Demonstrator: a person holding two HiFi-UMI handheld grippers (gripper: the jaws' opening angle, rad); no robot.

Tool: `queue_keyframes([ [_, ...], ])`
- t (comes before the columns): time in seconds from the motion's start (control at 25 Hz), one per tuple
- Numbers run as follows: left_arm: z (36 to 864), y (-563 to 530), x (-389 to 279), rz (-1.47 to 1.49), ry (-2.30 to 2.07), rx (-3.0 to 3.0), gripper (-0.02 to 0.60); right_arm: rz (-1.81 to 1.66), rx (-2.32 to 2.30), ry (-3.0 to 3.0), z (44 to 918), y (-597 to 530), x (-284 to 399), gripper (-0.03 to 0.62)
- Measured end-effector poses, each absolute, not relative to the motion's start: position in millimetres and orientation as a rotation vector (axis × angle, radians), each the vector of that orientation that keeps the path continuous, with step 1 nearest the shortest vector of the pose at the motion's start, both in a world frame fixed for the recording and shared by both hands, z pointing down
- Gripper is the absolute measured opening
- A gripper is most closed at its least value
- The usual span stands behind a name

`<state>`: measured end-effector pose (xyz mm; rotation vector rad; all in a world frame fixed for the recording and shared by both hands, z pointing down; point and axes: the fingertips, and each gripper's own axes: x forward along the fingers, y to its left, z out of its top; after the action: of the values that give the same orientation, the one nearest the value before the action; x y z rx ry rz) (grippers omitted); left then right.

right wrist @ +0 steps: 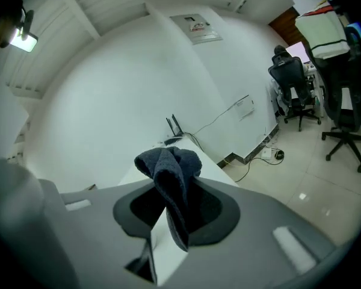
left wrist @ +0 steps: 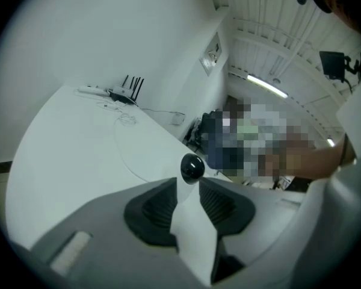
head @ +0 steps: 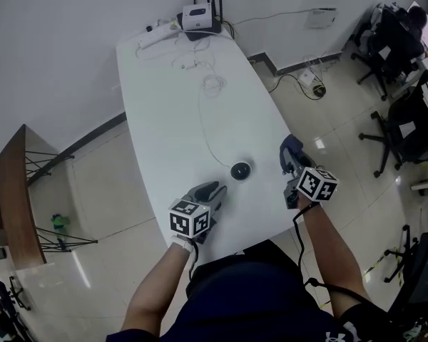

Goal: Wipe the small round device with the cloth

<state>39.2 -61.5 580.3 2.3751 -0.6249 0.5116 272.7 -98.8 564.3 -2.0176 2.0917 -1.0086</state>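
At the far left of the head view we see a wooden shelf unit [head: 13, 191] standing on the tiled floor, well apart from the white table [head: 164, 127]. Over the table's near edge we hold the left gripper [head: 215, 189]. In the left gripper view its jaws [left wrist: 188, 183] stand a little apart with only bare tabletop [left wrist: 72, 155] showing in the gap; they grip nothing. The small round device [head: 240, 170], black and glossy, sits on the table near the near right edge, just beyond the left gripper's tips and apart from them; in the left gripper view it [left wrist: 192, 167] shows right past the jaw tips. A thin white cable [head: 203, 130] runs from it up the table toward a router [head: 200, 18] with black antennas and a white power strip [head: 155, 35] at the far end. To the right of the device, past the table's edge, we hold the right gripper [head: 291, 168], which pinches a dark blue cloth [head: 292, 149]. In the right gripper view the cloth [right wrist: 168, 161] bunches above the jaws [right wrist: 171, 188], pressed between the pads. The cloth is clear of the device. At the far right stand black office chairs [head: 406, 130].
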Motion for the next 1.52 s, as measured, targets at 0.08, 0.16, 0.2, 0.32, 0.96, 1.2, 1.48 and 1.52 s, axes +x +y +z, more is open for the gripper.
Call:
queue_keyframes([
  [0.08,583,-63,43,0.519,-0.63,2.37,0.115,-1.057,-1.97,2.128,579,-95,258,0.098],
  [0.16,581,-62,46,0.522,-0.641,2.382,0.114,-1.099,-1.898,2.147,589,-93,234,0.098],
  [0.2,579,-60,47,0.521,-0.648,2.393,0.104,-1.108,-1.868,2.162,593,-92,222,0.098],
  [0.32,575,-54,43,0.514,-0.653,2.415,0.095,-1.078,-1.824,2.27,599,-88,188,0.098],
  [0.96,563,-29,-12,0.458,-0.532,2.463,0.098,-0.896,-1.6,2.652,558,-29,58,0.098],
  [1.2,544,-24,-35,0.37,-0.43,2.49,0.132,-1.127,-1.361,2.475,536,-18,25,0.098],
  [1.48,530,11,-53,0.181,-0.229,2.388,0.158,-1.229,-1.222,2.3,505,11,0,0.098],
  [1.52,531,14,-54,0.173,-0.218,2.37,0.158,-1.234,-1.229,2.303,504,16,-3,0.098],
])
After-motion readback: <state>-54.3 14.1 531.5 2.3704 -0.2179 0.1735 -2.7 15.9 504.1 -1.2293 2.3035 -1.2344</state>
